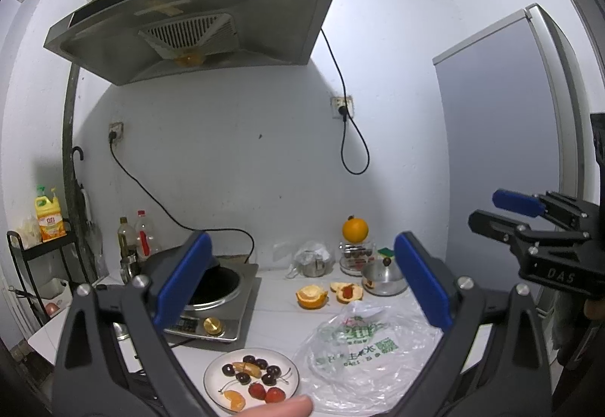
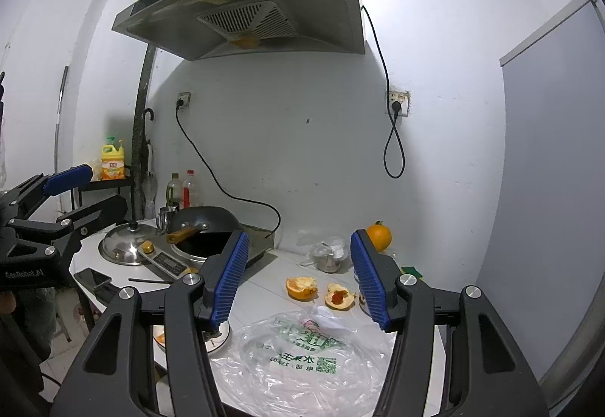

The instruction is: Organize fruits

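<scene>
A white plate (image 1: 211,368) at the counter's front holds dark cherries (image 1: 261,364), orange segments (image 1: 234,400) and strawberries (image 1: 266,393). Two orange peel halves (image 1: 312,296) lie behind, one holding a red piece (image 1: 348,291). A whole orange (image 1: 355,228) sits on a jar at the back. My left gripper (image 1: 302,281) is open and empty, raised above the plate. My right gripper (image 2: 298,279) is open and empty above the plastic bag (image 2: 302,356); it also shows in the left wrist view (image 1: 487,209). The plate (image 2: 223,337) is mostly hidden behind the right gripper's finger.
An induction cooker with a black wok (image 2: 204,228) stands at left, a steel lid (image 2: 121,243) beside it. A small lidded pot (image 1: 382,277), a bagged steel cup (image 1: 312,260), bottles (image 1: 143,235) and a fridge (image 1: 529,152) surround the counter. A range hood (image 1: 196,20) hangs overhead.
</scene>
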{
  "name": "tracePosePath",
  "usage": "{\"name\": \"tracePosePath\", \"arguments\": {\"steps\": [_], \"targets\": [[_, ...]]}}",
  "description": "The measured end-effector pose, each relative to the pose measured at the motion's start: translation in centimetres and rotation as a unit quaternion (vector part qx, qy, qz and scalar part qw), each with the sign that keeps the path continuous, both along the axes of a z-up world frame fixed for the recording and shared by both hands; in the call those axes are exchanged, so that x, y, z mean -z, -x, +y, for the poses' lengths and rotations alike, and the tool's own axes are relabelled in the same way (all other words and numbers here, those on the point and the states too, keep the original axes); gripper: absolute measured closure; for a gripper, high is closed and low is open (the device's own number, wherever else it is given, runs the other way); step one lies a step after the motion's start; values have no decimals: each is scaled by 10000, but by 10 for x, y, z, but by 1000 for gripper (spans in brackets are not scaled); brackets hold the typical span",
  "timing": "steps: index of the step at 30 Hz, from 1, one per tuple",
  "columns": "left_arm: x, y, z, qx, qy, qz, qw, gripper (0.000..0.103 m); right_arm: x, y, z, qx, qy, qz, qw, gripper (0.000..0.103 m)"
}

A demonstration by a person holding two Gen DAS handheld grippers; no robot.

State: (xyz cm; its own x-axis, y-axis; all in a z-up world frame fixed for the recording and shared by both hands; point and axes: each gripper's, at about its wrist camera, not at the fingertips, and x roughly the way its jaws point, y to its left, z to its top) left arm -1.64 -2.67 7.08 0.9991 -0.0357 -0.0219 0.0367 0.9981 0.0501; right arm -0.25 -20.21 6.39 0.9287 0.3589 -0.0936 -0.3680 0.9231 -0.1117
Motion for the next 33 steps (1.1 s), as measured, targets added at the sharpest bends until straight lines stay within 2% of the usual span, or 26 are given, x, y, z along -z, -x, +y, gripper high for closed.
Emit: {"name": "tracePosePath", "arguments": {"steps": [10,15,33], "targets": [[0,-4,-3,57,-75,23,10000,5,0,0,-3,51,-60,13,10000,43],[1,-4,1,24,51,-1,10000,5,1,0,-3,60,-62,22,10000,43],[-1,-5,0,78,70,-14,9999,5,2,1,0,111,-61,69,9999,43]]}}
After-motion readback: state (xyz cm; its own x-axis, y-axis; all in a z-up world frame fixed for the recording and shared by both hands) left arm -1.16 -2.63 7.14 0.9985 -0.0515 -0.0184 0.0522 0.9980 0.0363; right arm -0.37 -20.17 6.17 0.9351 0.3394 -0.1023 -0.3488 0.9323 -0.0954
